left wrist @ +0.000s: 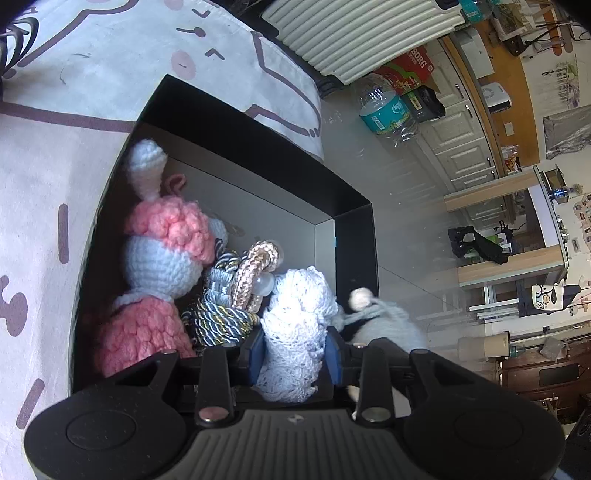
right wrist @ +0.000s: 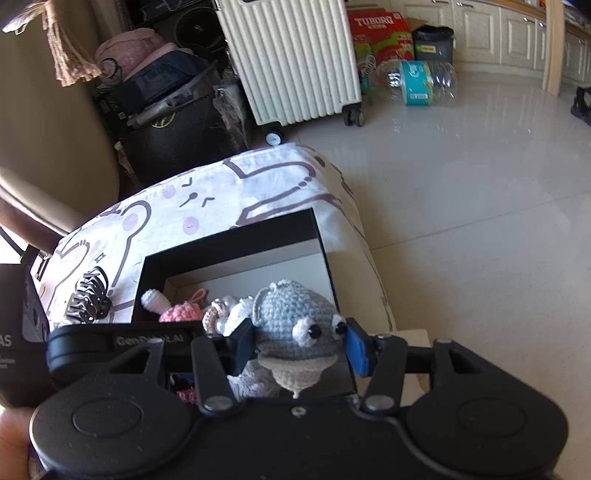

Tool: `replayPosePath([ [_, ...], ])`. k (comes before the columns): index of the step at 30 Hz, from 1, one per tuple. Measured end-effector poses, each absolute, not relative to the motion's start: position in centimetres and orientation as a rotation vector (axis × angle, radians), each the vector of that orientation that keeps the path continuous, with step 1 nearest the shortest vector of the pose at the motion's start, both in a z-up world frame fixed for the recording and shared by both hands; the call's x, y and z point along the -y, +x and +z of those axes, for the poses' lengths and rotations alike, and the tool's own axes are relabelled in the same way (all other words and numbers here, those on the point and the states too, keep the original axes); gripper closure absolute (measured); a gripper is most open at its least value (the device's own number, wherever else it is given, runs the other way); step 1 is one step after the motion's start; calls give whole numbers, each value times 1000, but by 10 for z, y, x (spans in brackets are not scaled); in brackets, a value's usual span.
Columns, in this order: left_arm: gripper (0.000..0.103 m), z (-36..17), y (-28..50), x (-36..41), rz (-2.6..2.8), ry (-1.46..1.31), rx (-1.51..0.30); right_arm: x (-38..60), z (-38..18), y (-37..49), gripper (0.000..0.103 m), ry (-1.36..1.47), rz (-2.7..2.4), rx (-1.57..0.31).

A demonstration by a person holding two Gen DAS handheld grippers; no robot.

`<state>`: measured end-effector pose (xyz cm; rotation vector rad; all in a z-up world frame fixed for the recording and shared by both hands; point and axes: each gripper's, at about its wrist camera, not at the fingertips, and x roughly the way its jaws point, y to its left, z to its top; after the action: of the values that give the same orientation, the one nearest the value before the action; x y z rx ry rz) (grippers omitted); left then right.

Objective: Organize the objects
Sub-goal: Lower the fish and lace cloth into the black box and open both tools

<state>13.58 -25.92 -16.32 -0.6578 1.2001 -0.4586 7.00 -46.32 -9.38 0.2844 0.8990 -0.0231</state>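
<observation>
Pinched between the left gripper (left wrist: 295, 360) jaws, a white crocheted mesh piece (left wrist: 297, 325) stands upright over the black open box (left wrist: 354, 236). Right view: right gripper (right wrist: 299, 343) jaws clamp a grey crocheted round-bodied toy (right wrist: 291, 321), box just ahead and below.

Glossy pale tile floor (right wrist: 461, 192) (sunlit), white cabinets (right wrist: 491, 33)

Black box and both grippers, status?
Left gripper shut on white knit piece. Right gripper shut on grey crochet toy over black box. Box crowded.
</observation>
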Motion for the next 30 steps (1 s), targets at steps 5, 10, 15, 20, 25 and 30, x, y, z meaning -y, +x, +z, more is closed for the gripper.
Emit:
replayPosePath([
  [5, 66, -163, 135, 259, -450, -658, -1203, 463, -94, 69, 49, 274, -39, -913],
  [10, 65, -163, 134, 260, -443, -667, -1209, 465, -86, 67, 52, 266, -57, -890],
  [15, 51, -160, 134, 258, -448, -704, -1218, 468, -81, 68, 70, 277, -94, -875],
  [20, 39, -152, 133, 257, -458, -714, -1212, 471, -81, 69, 79, 297, -111, -874],
  [25, 39, -144, 134, 252, -442, -698, -1214, 471, -81, 69, 83, 317, -125, -886],
  [30, 39, -132, 136, 245, -441, -695, -1190, 466, -82, 71, 85, 324, -97, -905],
])
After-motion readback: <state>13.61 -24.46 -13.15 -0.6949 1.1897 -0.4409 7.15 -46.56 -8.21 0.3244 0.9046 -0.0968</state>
